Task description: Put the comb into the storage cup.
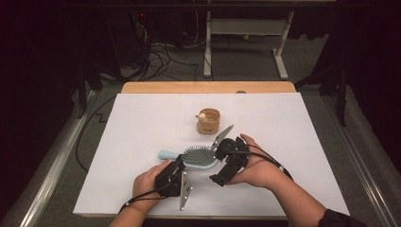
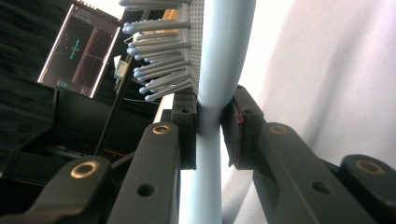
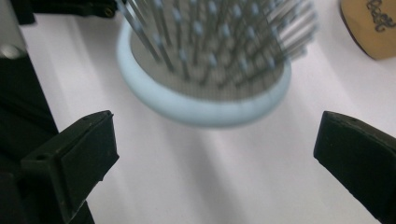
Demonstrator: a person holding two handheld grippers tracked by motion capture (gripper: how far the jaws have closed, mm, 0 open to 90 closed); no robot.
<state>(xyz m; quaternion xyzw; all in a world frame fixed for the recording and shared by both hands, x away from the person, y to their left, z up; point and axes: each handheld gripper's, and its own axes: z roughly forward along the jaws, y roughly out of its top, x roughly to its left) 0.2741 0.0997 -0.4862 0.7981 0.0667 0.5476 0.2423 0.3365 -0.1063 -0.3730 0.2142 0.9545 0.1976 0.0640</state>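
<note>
Pale blue hairbrush [image 1: 196, 157] of smooth, faintly glossy plastic, thin bristles with rounded tips on a perforated pad, small round cup [image 1: 209, 121] of light matt wood, worktop [image 1: 142, 123] covered in matt white sheet, black matt plastic fingers [image 2: 184, 121]

A hairbrush [image 1: 196, 157] sits near the middle of the counter [image 1: 142, 123], bristles up, its handle running off to the left. Behind it and a little to the right stands a small round cup [image 1: 208, 120], apart from the brush. The left tongs [image 1: 178, 166] come at the brush from the near side and clasp its handle, while the right tongs [image 1: 222, 156], spread wide, sit just right of the brush head.
</note>
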